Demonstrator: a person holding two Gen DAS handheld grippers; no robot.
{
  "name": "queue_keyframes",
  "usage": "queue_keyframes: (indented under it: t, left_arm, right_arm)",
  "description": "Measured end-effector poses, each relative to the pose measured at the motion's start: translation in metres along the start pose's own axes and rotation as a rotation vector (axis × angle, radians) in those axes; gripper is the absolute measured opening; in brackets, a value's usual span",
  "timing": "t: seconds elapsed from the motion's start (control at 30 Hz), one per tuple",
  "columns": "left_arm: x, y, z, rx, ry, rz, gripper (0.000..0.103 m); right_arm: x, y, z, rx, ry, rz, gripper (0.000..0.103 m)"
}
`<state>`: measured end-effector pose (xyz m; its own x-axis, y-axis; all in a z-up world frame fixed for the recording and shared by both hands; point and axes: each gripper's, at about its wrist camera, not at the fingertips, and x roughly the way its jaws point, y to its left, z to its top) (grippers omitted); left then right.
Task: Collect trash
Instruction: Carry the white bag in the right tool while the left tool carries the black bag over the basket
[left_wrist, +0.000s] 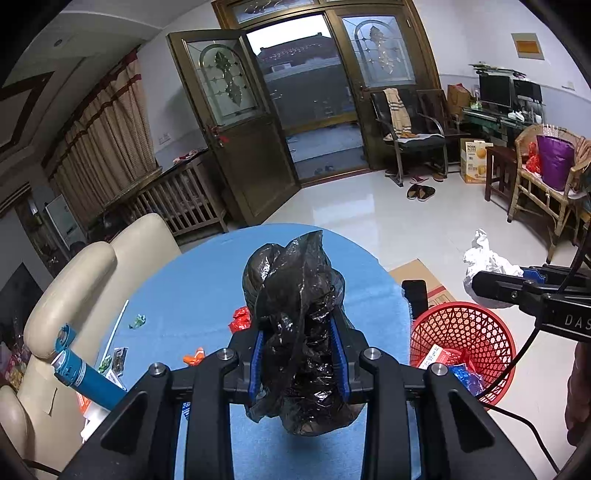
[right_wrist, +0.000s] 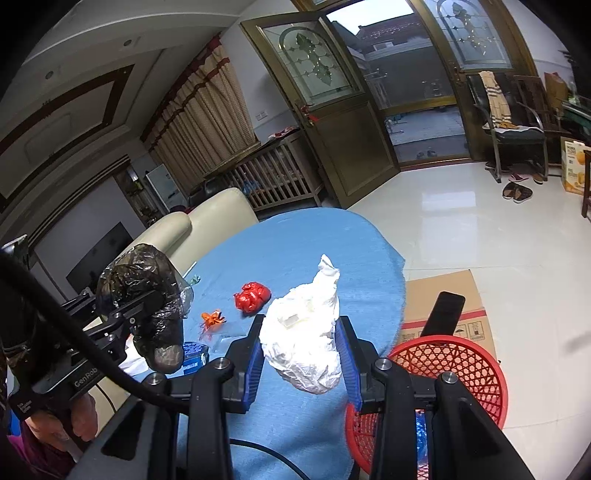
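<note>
The desk (right_wrist: 295, 236), covered in blue cloth, is only partly cleared, so the job looks to be somewhere in the middle. Beside it on the floor stands the red basket (left_wrist: 461, 325), which already holds some trash: a printed carton and a blue wrapper show inside it in the left wrist view. Two bigger pieces are off the desk and in hand but not yet dropped. The left gripper (left_wrist: 301, 354) has its jaws closed on a crumpled black bag (left_wrist: 295, 295), held up over the desk; the right gripper (right_wrist: 301, 354) has its jaws clamped on a white bag (right_wrist: 306, 332), which hangs above the desk edge, near the basket but not over it. Both, I judge, need to be carried over the basket and let go. Smaller litter is left on the cloth: a blue tube (left_wrist: 85, 373) at the near left edge, a red wrapper (right_wrist: 253, 295), an orange scrap (right_wrist: 212, 319), a green scrap (left_wrist: 137, 321) and a few small packets near the tube.
</note>
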<state>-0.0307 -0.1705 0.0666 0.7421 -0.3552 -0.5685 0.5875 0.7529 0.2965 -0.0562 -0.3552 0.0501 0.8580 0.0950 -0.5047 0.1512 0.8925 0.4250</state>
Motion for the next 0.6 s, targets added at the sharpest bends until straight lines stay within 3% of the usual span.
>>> queue_keyframes:
  t: [0.6]
  left_arm:
    - [0.011, -0.018, 0.007, 0.039, 0.026, -0.023, 0.033]
  right_arm:
    - [-0.017, -0.031, -0.001, 0.059, -0.023, -0.047, 0.040]
